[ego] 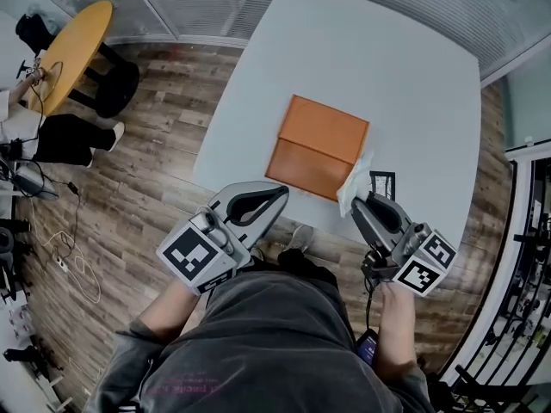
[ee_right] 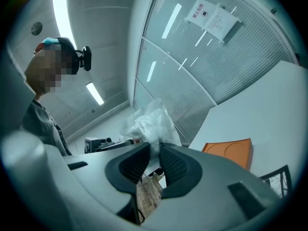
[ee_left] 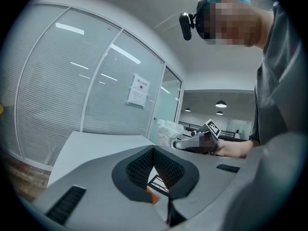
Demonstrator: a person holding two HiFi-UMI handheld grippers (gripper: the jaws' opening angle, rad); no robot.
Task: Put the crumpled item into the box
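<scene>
Your right claw [ego: 357, 203] is shut on the crumpled item [ego: 355, 179]. The jaws are only part way closed b/c the white crinkly stuff fills the gap. In the right gripper view the pads pinch its bottom and the rest puffs up past the tips.

The crumpled item is at 4 o'clock from the box [ego: 317, 146], right by the box's near right corner. You can't tell if it touches the box. The box is orange and flat, and it lies approx in the middle of the white table [ego: 387, 67]. A small black square frame [ego: 383, 174] sits on the table at 3 o'clock from the item, just beside it.

Your left claw [ego: 282, 193] is at 7 o'clock from the box, near its front edge but apart from it. Its jaw tips meet, so it's closed, w/ nothing in it. It points to 2 o'clock; the right claw points to 11.

Under the table is a wood floor [ego: 155, 170]. Far off at 10 o'clock stands a round yellow table [ego: 76, 48] w/ a person [ego: 52, 136] next to it. A glass wall w/ blinds [ego: 215, 3] runs along 12 o'clock.
</scene>
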